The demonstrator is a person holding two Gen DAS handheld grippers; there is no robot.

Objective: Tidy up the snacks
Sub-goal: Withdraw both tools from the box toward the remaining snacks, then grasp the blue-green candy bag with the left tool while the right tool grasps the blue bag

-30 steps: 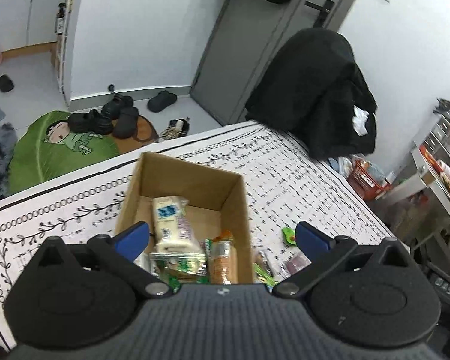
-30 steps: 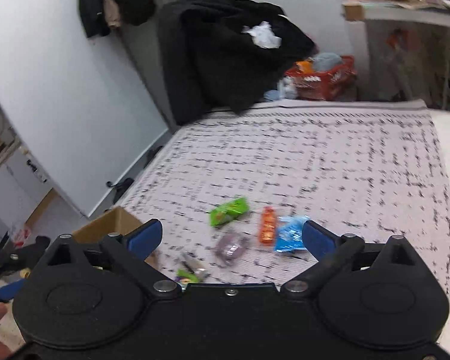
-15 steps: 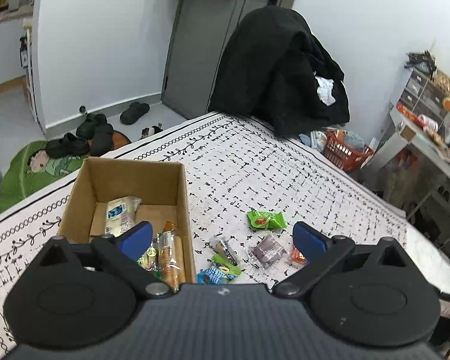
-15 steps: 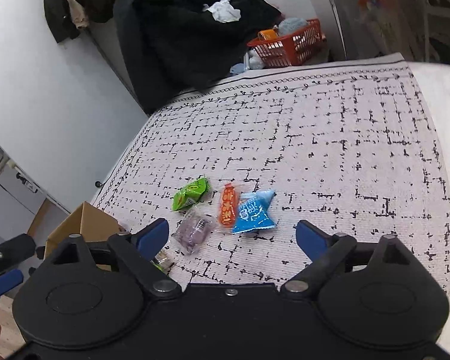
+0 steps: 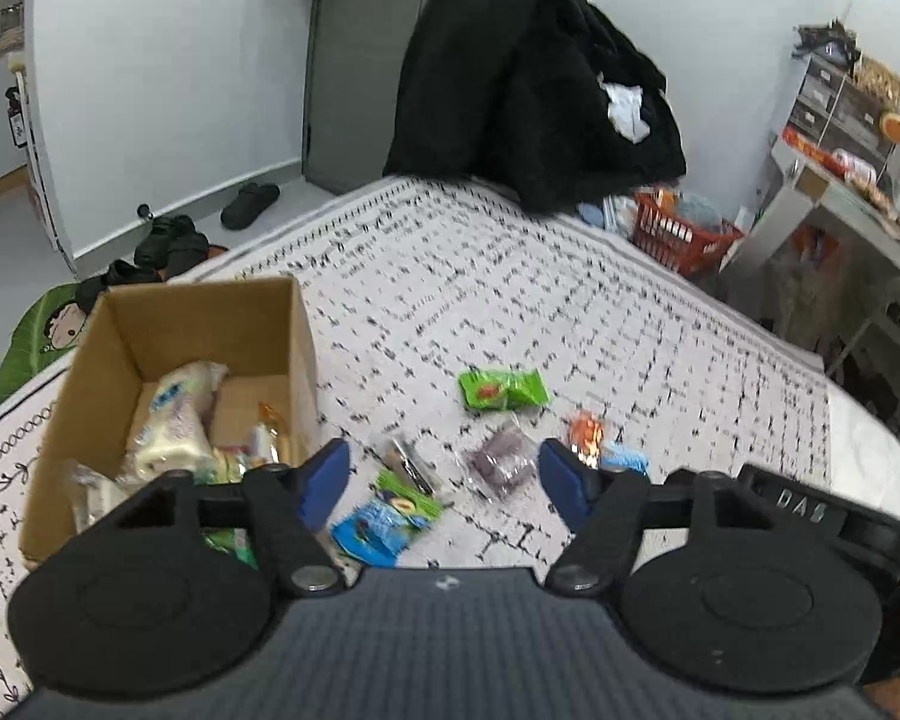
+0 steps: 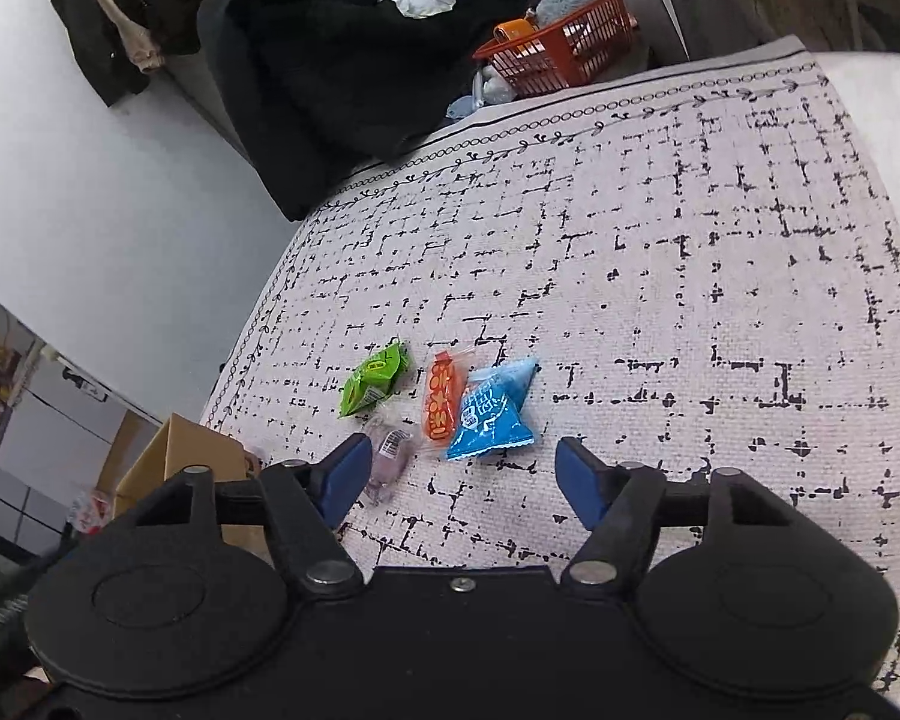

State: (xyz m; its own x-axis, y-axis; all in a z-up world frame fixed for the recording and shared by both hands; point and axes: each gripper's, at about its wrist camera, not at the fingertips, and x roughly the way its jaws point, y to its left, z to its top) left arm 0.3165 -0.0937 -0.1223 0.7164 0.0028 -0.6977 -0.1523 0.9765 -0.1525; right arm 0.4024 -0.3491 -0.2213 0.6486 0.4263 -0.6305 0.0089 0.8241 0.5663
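Left gripper [image 5: 444,477]: held above the patterned cloth [image 5: 630,324] near its front edge, jaws narrower than a second ago and closing, nothing pressed between the pads; a blue-and-green packet [image 5: 384,516] and a clear dark-filled wrapper [image 5: 405,459] are seen on the cloth beneath the gap, untouched. Right gripper [image 6: 459,477]: held likewise above the cloth, jaws also narrower than a second ago and closing, nothing grasped; a blue packet [image 6: 492,411] is seen just ahead of the gap. Cardboard box [image 5: 120,354]: set at the left edge of the cloth, open-topped, several wrapped snacks inside, a pale bag [image 5: 174,420] the largest; it was centred in the left wrist view a second ago and is now shifted left, with the loose snacks brought to the middle. Loose snacks, right of the box: a purple wrapper [image 6: 390,459], an orange packet [image 6: 441,399] touching the blue packet, and a green packet [image 6: 375,384] farthest out; in the right wrist view these are shown larger and nearer than a second ago. Beyond the far edge of the cloth: a black coat [image 5: 534,72] draped over a seat and an orange basket [image 6: 561,45] on the floor.
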